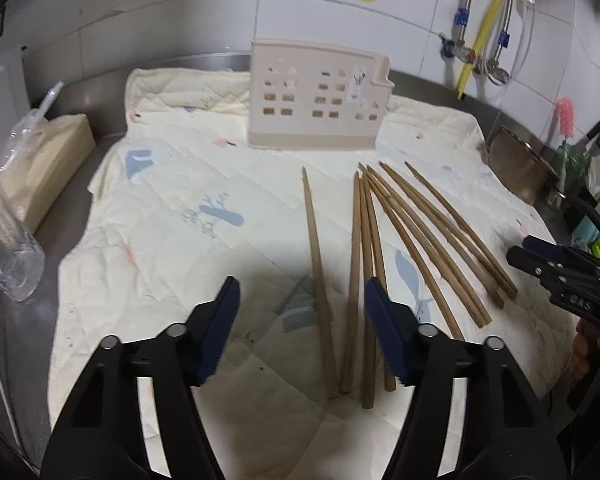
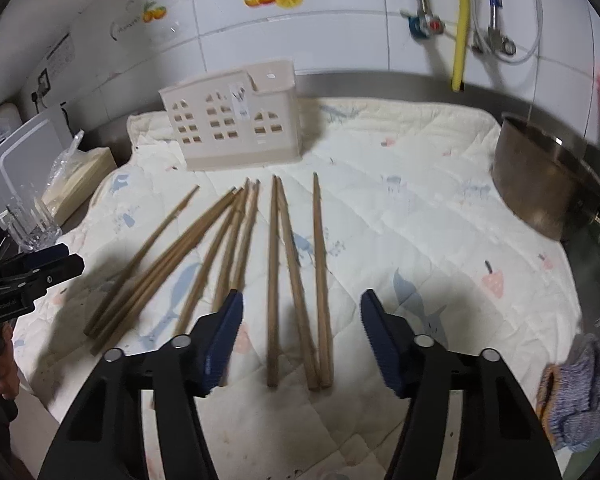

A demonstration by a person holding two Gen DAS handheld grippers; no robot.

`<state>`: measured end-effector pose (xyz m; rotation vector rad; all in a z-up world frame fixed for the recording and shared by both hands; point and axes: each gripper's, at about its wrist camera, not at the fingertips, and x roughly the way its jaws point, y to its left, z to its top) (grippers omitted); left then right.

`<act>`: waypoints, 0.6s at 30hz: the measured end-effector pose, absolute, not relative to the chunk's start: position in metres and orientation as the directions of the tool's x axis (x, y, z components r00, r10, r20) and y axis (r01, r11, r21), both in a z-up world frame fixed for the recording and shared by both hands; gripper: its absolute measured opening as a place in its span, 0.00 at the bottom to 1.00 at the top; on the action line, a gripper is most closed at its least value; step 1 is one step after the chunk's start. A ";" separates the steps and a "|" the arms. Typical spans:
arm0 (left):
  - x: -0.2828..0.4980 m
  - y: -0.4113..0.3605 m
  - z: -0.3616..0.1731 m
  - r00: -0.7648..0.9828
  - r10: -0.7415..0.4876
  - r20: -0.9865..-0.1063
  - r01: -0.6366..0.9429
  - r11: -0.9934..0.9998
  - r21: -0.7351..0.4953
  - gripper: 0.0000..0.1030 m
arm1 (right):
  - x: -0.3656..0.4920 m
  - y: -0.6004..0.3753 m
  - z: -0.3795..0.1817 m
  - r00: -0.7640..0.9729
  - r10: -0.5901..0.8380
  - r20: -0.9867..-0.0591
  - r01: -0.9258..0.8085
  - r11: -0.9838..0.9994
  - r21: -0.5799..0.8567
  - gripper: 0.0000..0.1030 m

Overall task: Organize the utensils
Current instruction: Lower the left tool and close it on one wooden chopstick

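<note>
the wooden chopsticks (image 2: 236, 264) lie loose in a fan on the quilted cloth (image 1: 172, 184), thick ends toward the near edge, tips toward the beige holder (image 1: 316, 96) that stands upright near the far edge. the left claw (image 1: 300, 332) hangs partly open over the near ends of the leftmost sticks, pads touching nothing. the right claw (image 2: 300, 336) is likewise partly open and empty, with three sticks between its pads. no stick is in the holder yet.

the risks, as i judge them: the sticks overlap and cross, so a closing claw may pinch several or flick a neighbour aside. gripping so near the thick end leaves a long free length that could swing and miss the holder's top. the soft cloth may bunch under the pads. the two claws work close together and could collide.
</note>
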<state>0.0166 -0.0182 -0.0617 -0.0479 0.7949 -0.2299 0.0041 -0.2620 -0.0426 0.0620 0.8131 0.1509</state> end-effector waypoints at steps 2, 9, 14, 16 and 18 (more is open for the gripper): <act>0.021 -0.021 -0.067 0.659 -0.241 -0.713 0.200 0.969 -0.144 0.51 | 0.008 -0.265 -0.047 0.668 0.164 -0.726 -0.104 0.986 0.127 0.41; 0.033 -0.026 -0.082 0.612 -0.277 -0.741 0.226 0.959 -0.172 0.31 | 0.019 -0.268 -0.058 0.640 0.167 -0.750 -0.096 0.986 0.137 0.23; 0.038 -0.030 -0.090 0.587 -0.287 -0.757 0.240 0.955 -0.176 0.24 | 0.025 -0.266 -0.064 0.622 0.172 -0.764 -0.101 0.985 0.140 0.15; 0.041 -0.030 -0.093 0.581 -0.289 -0.761 0.239 0.954 -0.179 0.23 | 0.027 -0.267 -0.066 0.619 0.172 -0.767 -0.100 0.985 0.140 0.12; 0.043 -0.030 -0.096 0.573 -0.289 -0.767 0.238 0.954 -0.181 0.22 | 0.028 -0.267 -0.066 0.616 0.170 -0.769 -0.099 0.985 0.138 0.11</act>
